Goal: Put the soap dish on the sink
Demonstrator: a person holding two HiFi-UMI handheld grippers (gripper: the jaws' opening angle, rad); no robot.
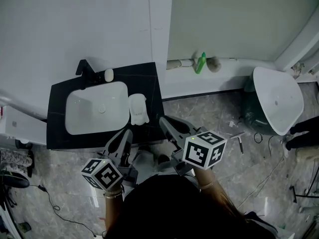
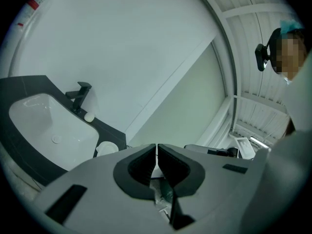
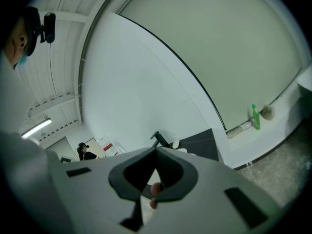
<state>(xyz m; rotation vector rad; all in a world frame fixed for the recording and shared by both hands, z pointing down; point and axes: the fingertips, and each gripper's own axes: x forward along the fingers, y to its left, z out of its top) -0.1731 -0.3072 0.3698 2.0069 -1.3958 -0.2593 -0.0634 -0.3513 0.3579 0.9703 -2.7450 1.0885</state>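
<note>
The white soap dish [image 1: 137,108] lies on the black countertop [image 1: 153,91], just right of the white sink basin [image 1: 96,111]. A small white soap [image 1: 108,75] rests beside the black faucet [image 1: 85,68]. My left gripper [image 1: 127,133] hovers in front of the counter's near edge, shut and holding nothing. My right gripper [image 1: 163,120] sits off the counter's right front corner, its jaws also shut and holding nothing. In the left gripper view the basin [image 2: 44,126], the faucet [image 2: 78,96] and the dish [image 2: 107,148] lie ahead to the left of the closed jaw tips [image 2: 157,149]. The right gripper view shows the faucet [image 3: 158,139] just above its closed tips [image 3: 156,151].
A second white basin [image 1: 276,98] stands on the marble floor at the right. A green bottle [image 1: 200,62] leans on the white ledge along the wall. Cables and small tools litter the floor at right and at lower left. A person [image 3: 87,151] stands far off.
</note>
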